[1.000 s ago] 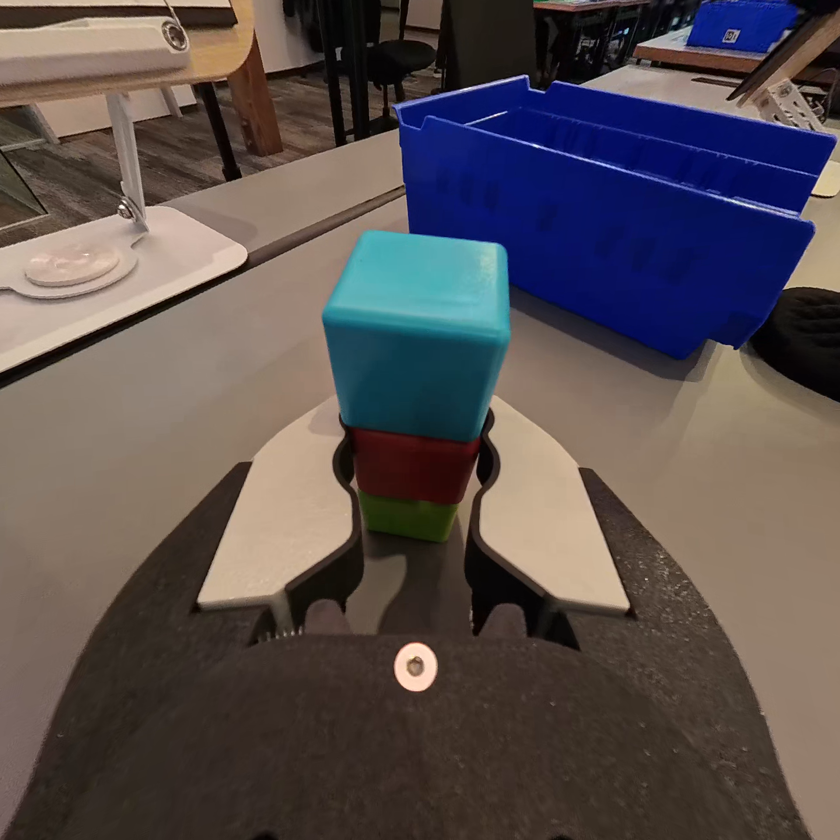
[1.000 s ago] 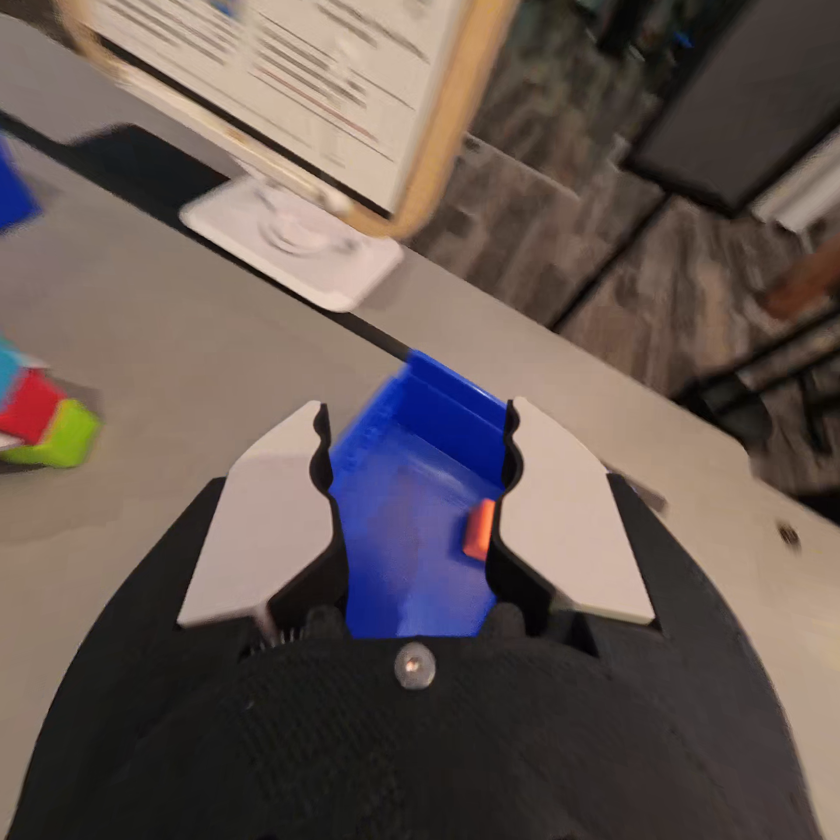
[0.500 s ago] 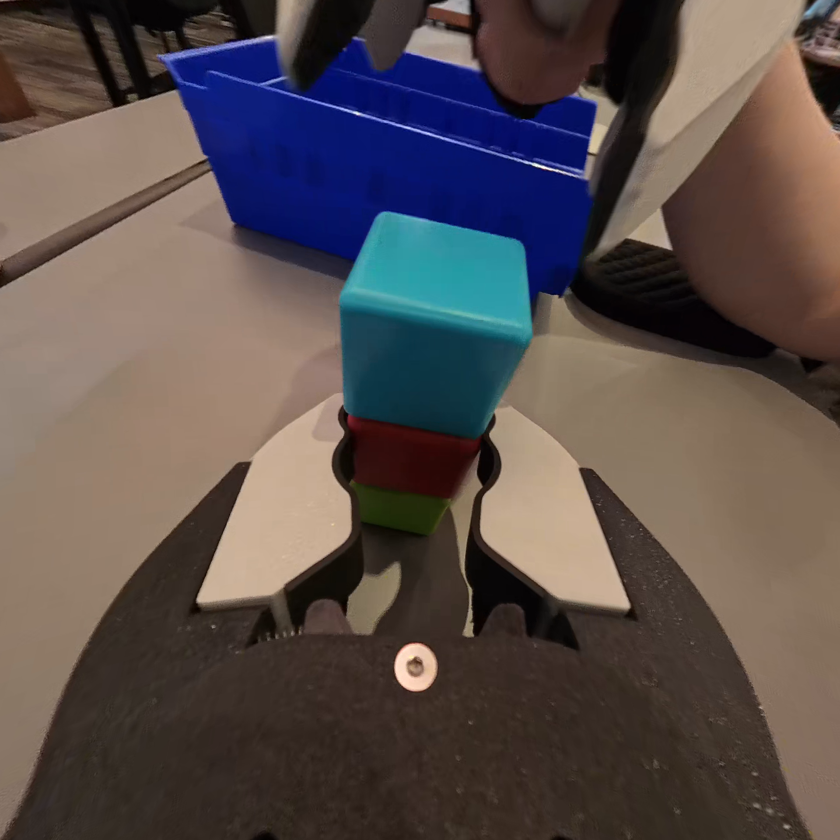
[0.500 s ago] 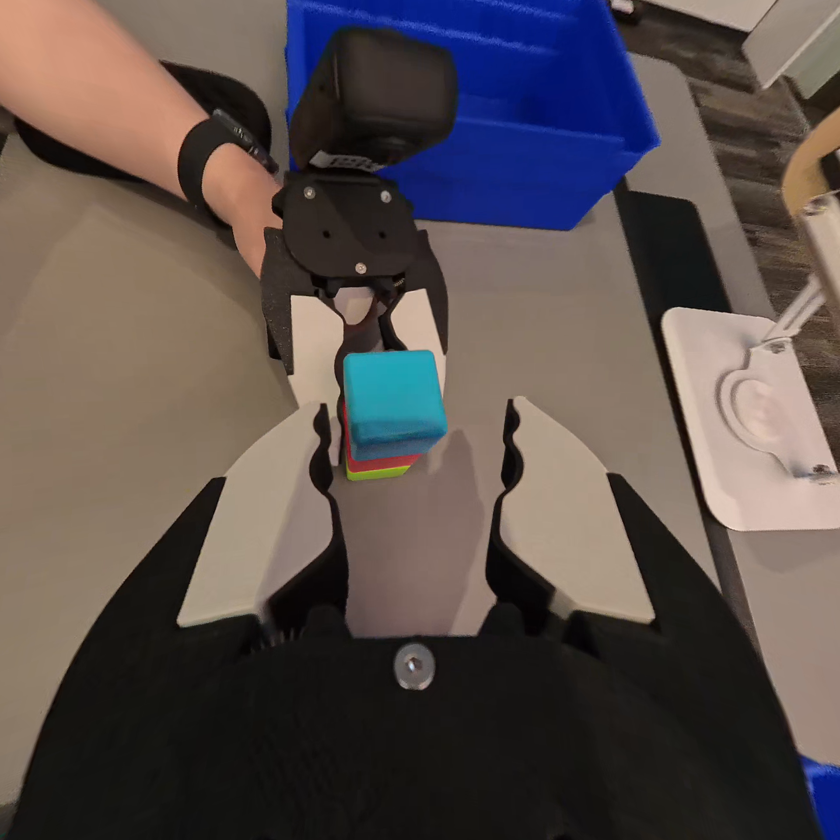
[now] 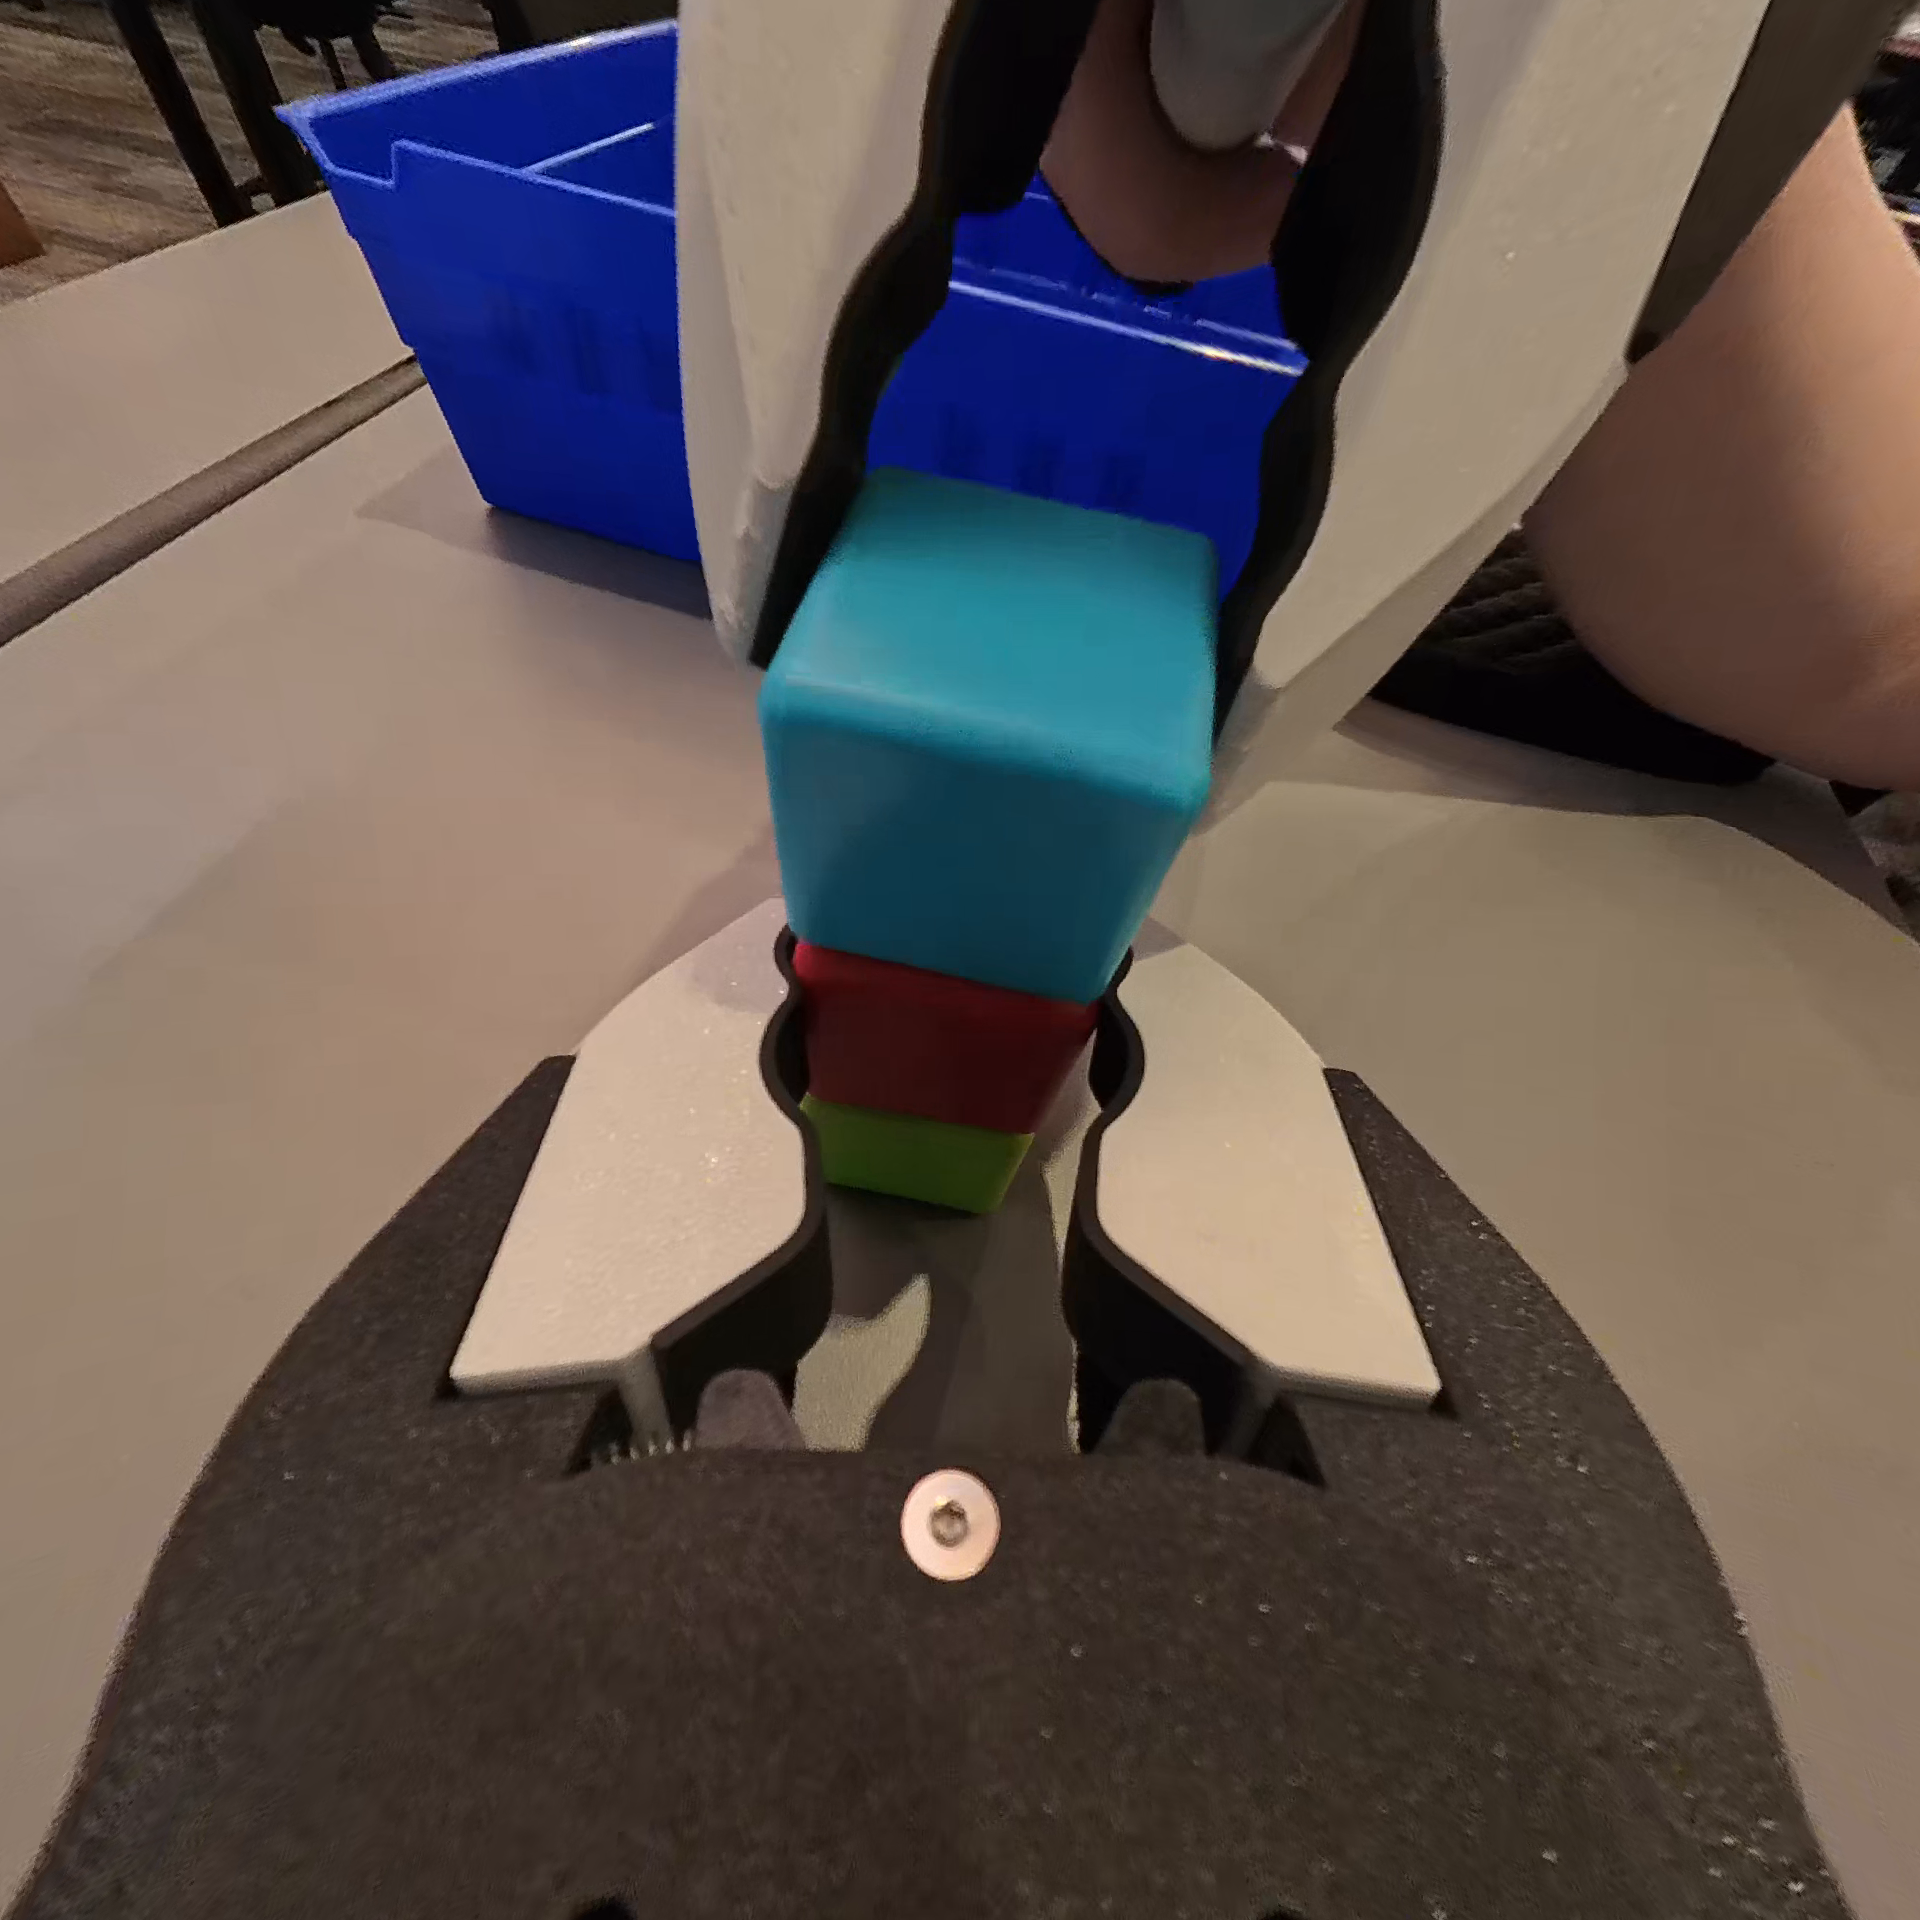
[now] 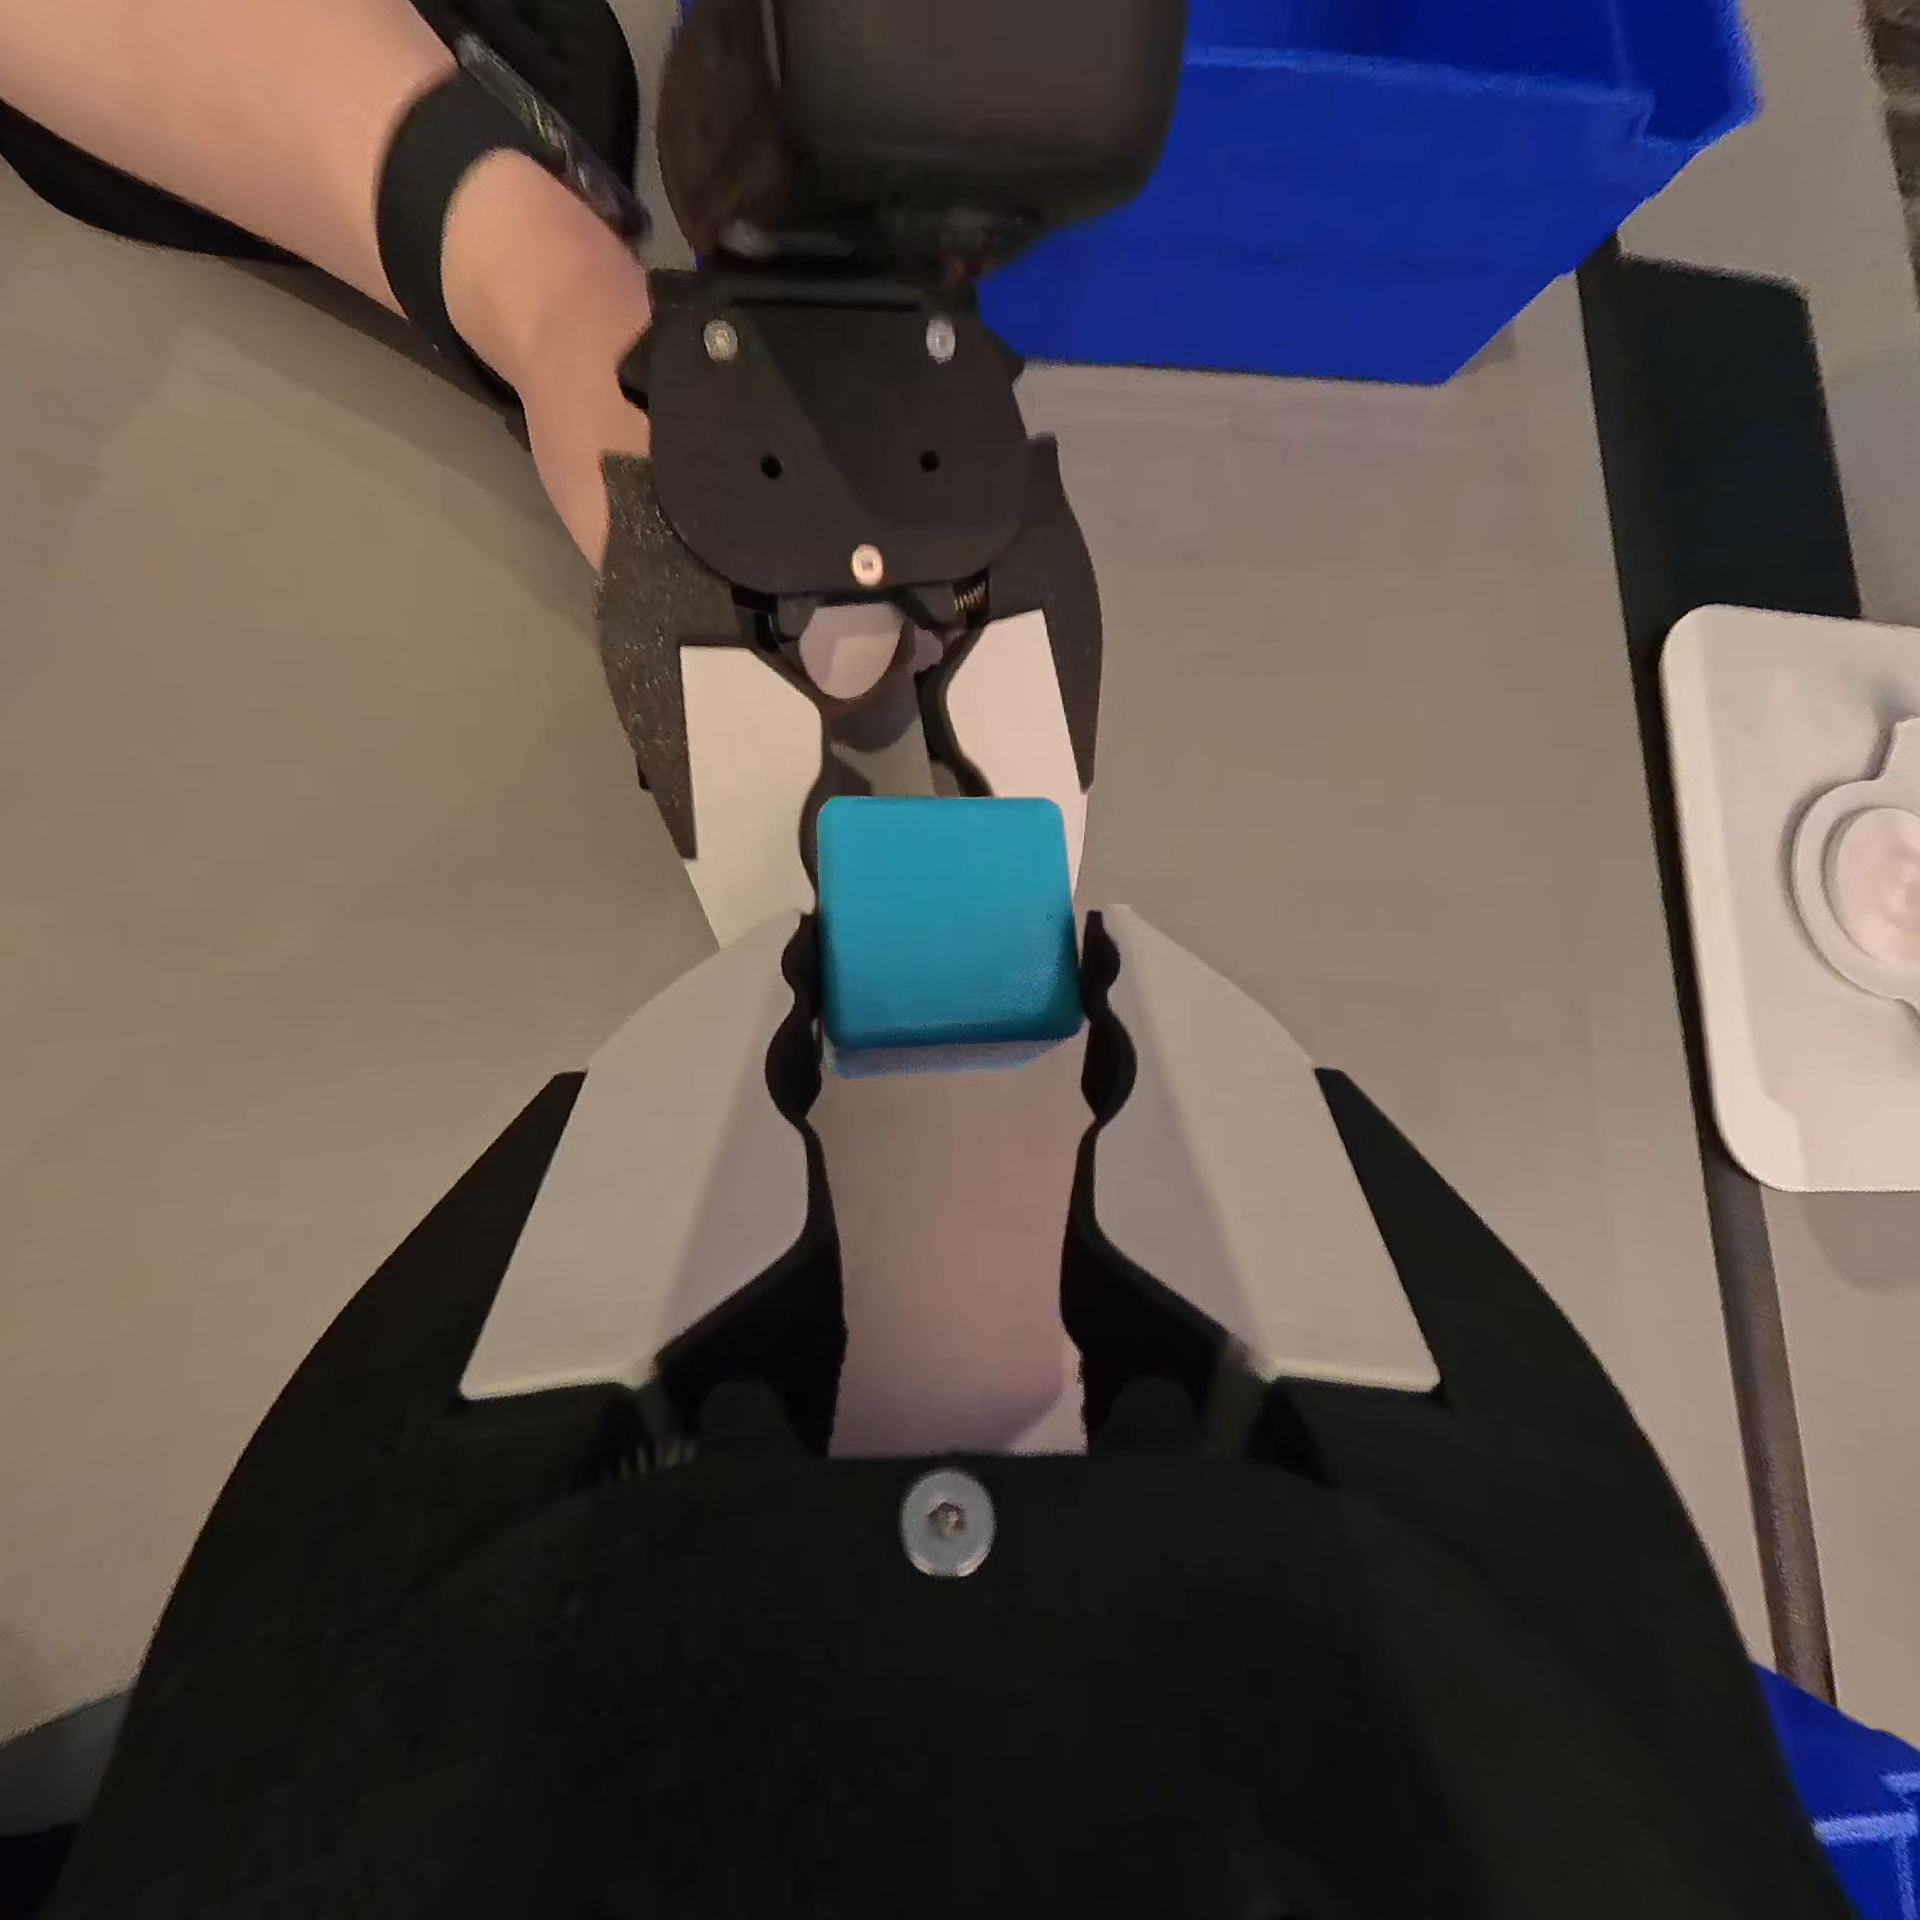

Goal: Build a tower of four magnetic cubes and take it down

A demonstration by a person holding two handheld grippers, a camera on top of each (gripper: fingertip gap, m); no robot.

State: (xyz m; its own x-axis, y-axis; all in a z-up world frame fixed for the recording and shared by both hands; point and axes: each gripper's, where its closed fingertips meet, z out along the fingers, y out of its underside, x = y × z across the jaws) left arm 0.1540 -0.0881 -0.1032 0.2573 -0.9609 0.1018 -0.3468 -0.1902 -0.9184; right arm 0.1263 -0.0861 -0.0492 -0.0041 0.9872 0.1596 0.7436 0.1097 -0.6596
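A tower stands on the grey table: a teal cube [image 5: 987, 748] on top, a red cube [image 5: 935, 1049] under it and a green cube [image 5: 914, 1153] at the bottom. My left gripper [image 5: 951, 997] is shut on the red cube, low by the table. My right gripper [image 6: 945, 935] comes down from above with its jaws closed against the sides of the teal cube [image 6: 945, 925]. It also shows in the left wrist view [image 5: 997, 623]. The left gripper [image 6: 883, 769] lies beyond the tower in the right wrist view, where the teal cube hides the lower cubes.
A blue bin [image 5: 582, 416] stands just behind the tower, also in the right wrist view [image 6: 1351, 208]. A white stand base [image 6: 1787, 914] lies to the right past a dark table seam [image 6: 1714, 468]. A black pad [image 5: 1538, 665] and a person's forearm [image 5: 1714, 520] are to the right. The gap from one gripper's tips to the other's is roughly 6 cm.
My right gripper swung from the bin to above the tower, came down over the teal cube and narrowed its jaws onto it. My left gripper kept hold of the red cube.
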